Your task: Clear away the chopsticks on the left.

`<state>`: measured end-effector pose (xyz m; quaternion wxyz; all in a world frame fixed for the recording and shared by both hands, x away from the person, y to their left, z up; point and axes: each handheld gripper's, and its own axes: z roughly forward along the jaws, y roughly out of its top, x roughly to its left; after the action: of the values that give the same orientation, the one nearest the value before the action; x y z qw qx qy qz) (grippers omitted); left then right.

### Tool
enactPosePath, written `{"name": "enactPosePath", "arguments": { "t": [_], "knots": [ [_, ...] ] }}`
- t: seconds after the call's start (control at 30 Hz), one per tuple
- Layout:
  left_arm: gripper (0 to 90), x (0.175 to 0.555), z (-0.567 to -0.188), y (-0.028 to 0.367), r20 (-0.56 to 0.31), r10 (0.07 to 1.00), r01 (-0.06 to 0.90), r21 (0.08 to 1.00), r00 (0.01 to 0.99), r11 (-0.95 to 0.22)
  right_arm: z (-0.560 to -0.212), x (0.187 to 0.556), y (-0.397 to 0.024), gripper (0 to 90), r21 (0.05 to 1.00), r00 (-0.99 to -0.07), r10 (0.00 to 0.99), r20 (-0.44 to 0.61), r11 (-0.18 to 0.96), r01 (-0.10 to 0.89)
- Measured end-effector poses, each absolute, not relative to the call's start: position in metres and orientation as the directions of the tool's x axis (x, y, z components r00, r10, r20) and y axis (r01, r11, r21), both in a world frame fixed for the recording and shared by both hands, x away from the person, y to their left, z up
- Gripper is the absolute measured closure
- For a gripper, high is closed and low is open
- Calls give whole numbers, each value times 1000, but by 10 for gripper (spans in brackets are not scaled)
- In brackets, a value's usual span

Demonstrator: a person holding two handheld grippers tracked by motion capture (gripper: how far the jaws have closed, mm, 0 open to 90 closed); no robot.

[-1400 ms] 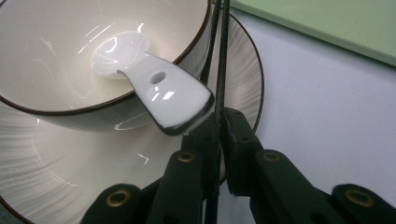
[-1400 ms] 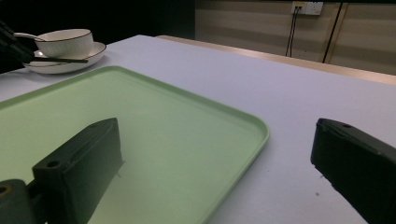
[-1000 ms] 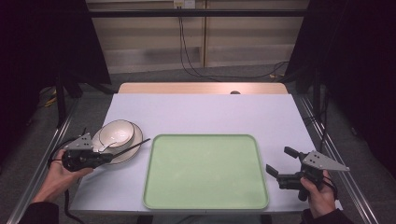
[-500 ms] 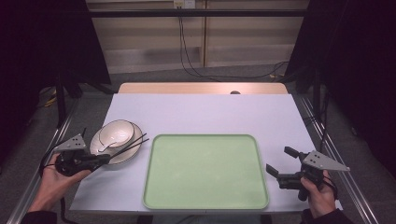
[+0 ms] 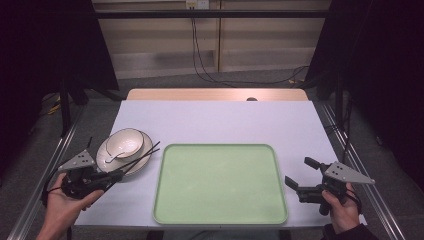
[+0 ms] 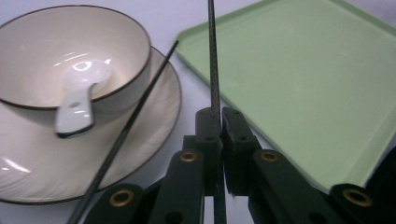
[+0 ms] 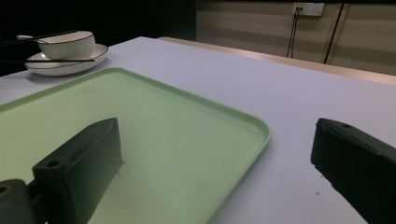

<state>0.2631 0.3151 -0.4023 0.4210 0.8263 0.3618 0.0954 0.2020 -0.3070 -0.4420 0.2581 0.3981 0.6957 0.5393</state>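
A white bowl (image 5: 125,141) with a white spoon (image 6: 77,100) in it stands on a white plate (image 5: 142,161) at the table's left. My left gripper (image 5: 117,175) (image 6: 219,114) is just in front of the plate, shut on a black chopstick (image 6: 214,70) that points up and out over the plate's rim. The second chopstick (image 6: 135,121) slants across the plate beside the bowl, outside the jaws. A light green tray (image 5: 220,182) (image 7: 140,121) lies in the middle with nothing on it. My right gripper (image 5: 302,171) stands open by the tray's right edge, nothing between its jaws.
The white tabletop (image 5: 215,122) stretches back to a wooden strip (image 5: 215,94). Metal rails (image 5: 360,170) run along both sides of the table. Cables (image 5: 200,55) hang against the back wall.
My left gripper has drawn back toward the near left corner and risen a little, taking the held chopstick with it. The right gripper has not moved.
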Motion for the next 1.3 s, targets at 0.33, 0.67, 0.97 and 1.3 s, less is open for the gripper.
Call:
{"name": "enactPosePath", "arguments": {
  "t": [0.33,0.67,0.97,1.3],
  "knots": [
    [861,249,-395,278,-160,699,536,763,697,-361,-442,201,-307,17,958,-551,833,58,110,267],
    [861,248,-403,250,-208,742,595,745,637,-301,-441,201,-307,20,959,-552,832,53,113,261],
    [860,253,-412,222,-237,777,640,723,583,-260,-441,202,-306,24,959,-554,831,47,117,258],
    [861,261,-420,203,-265,830,684,708,491,-178,-441,201,-306,25,960,-555,831,50,114,257]
  ]
}}
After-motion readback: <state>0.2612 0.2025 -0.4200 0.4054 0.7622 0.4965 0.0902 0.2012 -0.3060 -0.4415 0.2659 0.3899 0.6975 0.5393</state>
